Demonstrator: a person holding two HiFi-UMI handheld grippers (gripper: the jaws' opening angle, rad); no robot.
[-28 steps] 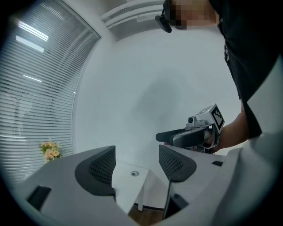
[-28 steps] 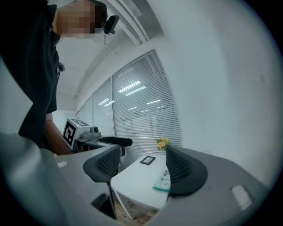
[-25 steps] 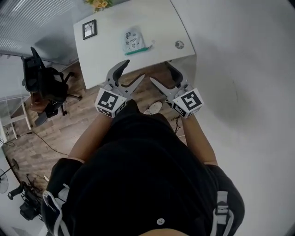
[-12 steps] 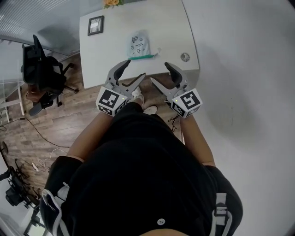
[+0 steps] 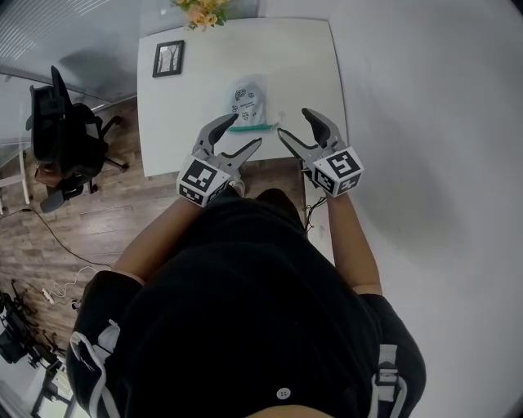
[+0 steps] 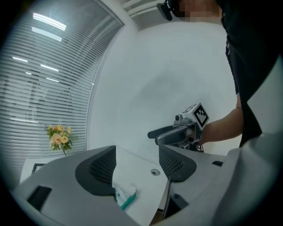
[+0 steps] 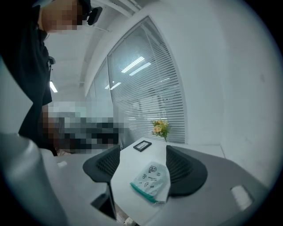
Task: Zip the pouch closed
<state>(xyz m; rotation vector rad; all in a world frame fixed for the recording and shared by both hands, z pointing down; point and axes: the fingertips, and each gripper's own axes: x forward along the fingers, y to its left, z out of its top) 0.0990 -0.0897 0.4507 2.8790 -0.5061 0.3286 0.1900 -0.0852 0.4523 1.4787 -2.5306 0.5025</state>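
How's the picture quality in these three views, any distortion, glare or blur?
Head view: fisheye bows the edges of the white table; soft, even light. Left gripper view: dark corners, bright window blinds. Right gripper view: mosaic patches at left; the pale printed pouch with green zip is sharp.

One table, one pouch, one picture frame, one flower bunch, one office chair, plus two grippers: left gripper, right gripper.

Head view overhead — gripper views sharing table
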